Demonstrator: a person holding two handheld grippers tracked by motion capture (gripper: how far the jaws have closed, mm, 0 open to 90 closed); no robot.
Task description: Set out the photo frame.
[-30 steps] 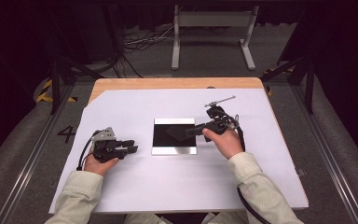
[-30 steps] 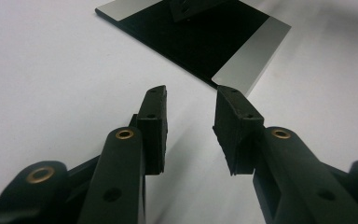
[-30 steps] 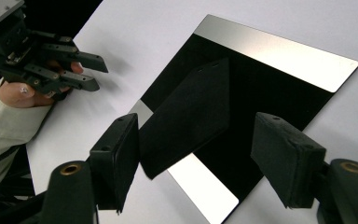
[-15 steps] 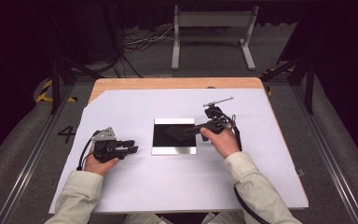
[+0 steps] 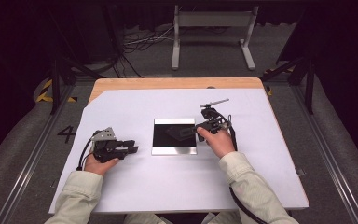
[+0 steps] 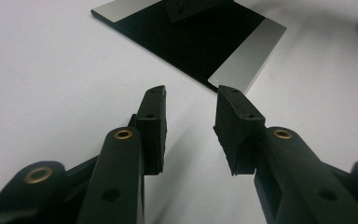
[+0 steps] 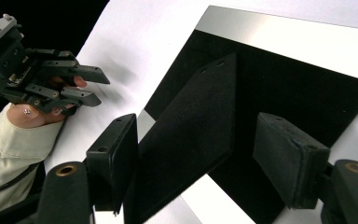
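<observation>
Grippers at the tray, nothing clamped.
Right gripper (image 7: 196, 154) stands open, a black plate (image 7: 191, 135) leaning tilted between its fingers (one finger touching); left gripper (image 6: 189, 128) open on bare sheet, the tray (image 6: 256, 51) just beyond.

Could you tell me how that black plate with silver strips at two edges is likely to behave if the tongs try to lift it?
The plate looks thin, flat and straight-edged, so probably stiff. Its glossy surface may be slippery. Lying flush on the white sheet, an edge could be hard to catch.

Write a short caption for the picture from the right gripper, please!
The right gripper hovers open over a black and silver plate, with the left gripper waiting farther off on the white table.
</observation>
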